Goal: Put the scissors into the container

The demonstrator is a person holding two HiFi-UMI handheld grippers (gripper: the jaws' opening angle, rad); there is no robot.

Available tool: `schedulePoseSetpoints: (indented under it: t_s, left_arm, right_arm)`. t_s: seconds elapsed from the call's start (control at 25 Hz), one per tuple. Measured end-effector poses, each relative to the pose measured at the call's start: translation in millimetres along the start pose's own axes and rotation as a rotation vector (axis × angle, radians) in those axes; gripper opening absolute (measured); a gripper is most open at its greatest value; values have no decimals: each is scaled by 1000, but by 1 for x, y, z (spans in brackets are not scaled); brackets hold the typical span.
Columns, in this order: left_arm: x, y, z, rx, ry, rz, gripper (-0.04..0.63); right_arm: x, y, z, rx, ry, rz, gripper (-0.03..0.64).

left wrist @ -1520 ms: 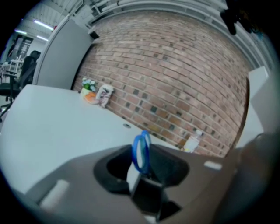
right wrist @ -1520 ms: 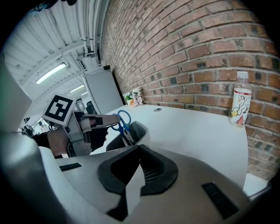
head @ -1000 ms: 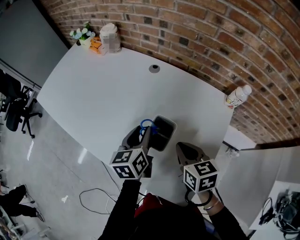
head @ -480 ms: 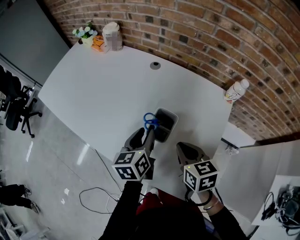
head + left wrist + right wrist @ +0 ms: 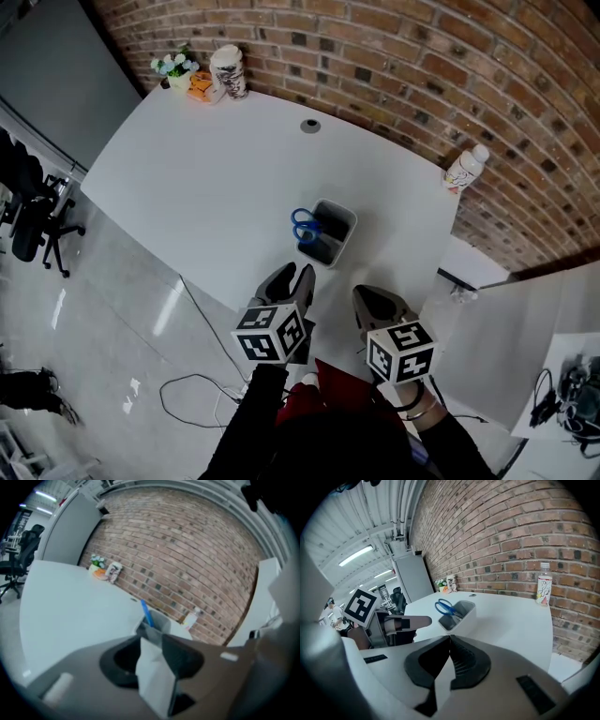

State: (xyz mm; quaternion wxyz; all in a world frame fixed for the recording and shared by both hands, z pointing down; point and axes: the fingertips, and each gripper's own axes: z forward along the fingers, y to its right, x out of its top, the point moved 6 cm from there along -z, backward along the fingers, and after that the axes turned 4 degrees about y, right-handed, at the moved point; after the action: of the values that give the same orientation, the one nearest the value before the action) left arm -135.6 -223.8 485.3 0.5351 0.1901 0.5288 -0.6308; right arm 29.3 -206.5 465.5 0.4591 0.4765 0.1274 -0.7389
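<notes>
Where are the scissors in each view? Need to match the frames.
Head view: scissors at centre, blue handles over the left rim of the grey container.
Left gripper view: near centre, only a blue handle shows, sticking up out of the container.
Right gripper view: left of centre, in the container.
Shared landmark: the bottle, right of the container in all three.

Black sleeves (image 5: pixel 246 417), grey tools (image 5: pixel 295 275) (image 5: pixel 364 293), black-and-white marker cubes (image 5: pixel 272 333).

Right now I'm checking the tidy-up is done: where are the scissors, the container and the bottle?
scissors (image 5: pixel 303 226): head view, on the blue handles.
container (image 5: pixel 337 207): head view, on its far rim.
bottle (image 5: pixel 462 173): head view, on its label.
</notes>
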Motion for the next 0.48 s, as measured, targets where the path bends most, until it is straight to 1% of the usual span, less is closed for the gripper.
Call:
schedulePoseSetpoints:
  t_s: [0.16, 0.32, 0.48]
  left_arm:
    - [-9, 5, -16, -5, -12, 10, 128]
    - [-16, 7, -36, -15, -16, 14, 82]
    - [-22, 11, -57, -37, -21, 38, 55]
  right_arm:
    - [-8, -11, -11, 2, 7, 3, 9]
    - [-16, -25, -22, 0, 20, 5, 8]
    - [-26, -40, -35, -5, 36, 10, 8]
